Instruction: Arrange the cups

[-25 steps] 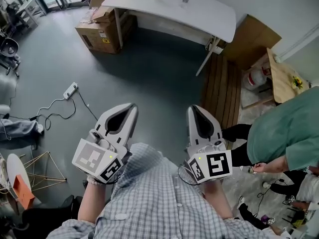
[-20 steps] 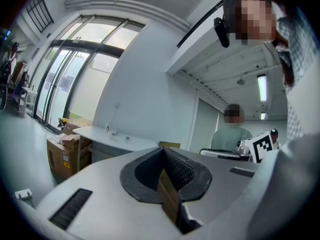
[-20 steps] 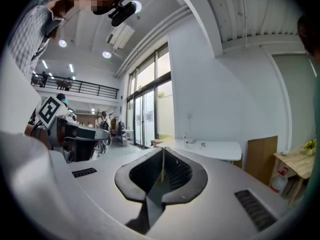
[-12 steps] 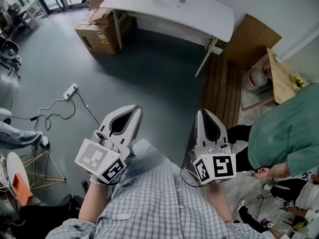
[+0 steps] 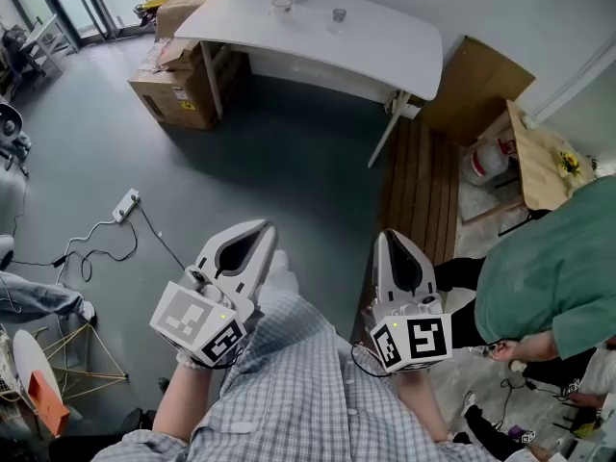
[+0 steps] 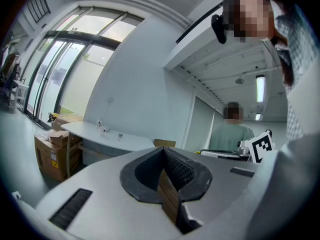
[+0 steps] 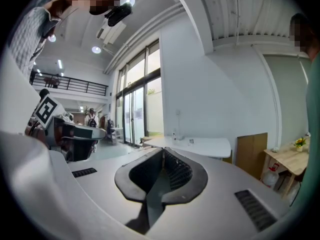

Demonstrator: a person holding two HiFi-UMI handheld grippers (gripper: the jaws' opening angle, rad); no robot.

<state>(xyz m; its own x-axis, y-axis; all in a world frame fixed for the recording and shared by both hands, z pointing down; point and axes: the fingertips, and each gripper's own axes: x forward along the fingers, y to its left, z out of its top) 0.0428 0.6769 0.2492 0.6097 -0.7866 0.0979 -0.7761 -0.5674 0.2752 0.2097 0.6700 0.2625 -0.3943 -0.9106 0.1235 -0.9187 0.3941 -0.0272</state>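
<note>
Small clear glass cups (image 5: 339, 14) (image 5: 281, 5) stand near the far edge of a white table (image 5: 385, 51) at the top of the head view, well away from both grippers. My left gripper (image 5: 262, 227) is held low over the grey floor, jaws pressed together with nothing between them. My right gripper (image 5: 388, 234) is beside it, likewise shut and empty. In the left gripper view the gripper (image 6: 163, 149) points toward the table (image 6: 130, 143), where a cup (image 6: 120, 135) shows as a tiny shape. The right gripper view shows its gripper (image 7: 162, 150) and a cup (image 7: 190, 141) on the distant table.
Cardboard boxes (image 5: 178, 75) sit under the table's left end. A power strip (image 5: 126, 205) and cables lie on the floor at left. A wooden pallet (image 5: 423, 176), cardboard sheet (image 5: 481, 80) and small wooden table (image 5: 544, 152) stand at right. A person in green (image 5: 553, 268) stands close on the right.
The table and cups now sit lower and fuller in the head view. Both grippers have dropped a little in the frame and stayed shut.
</note>
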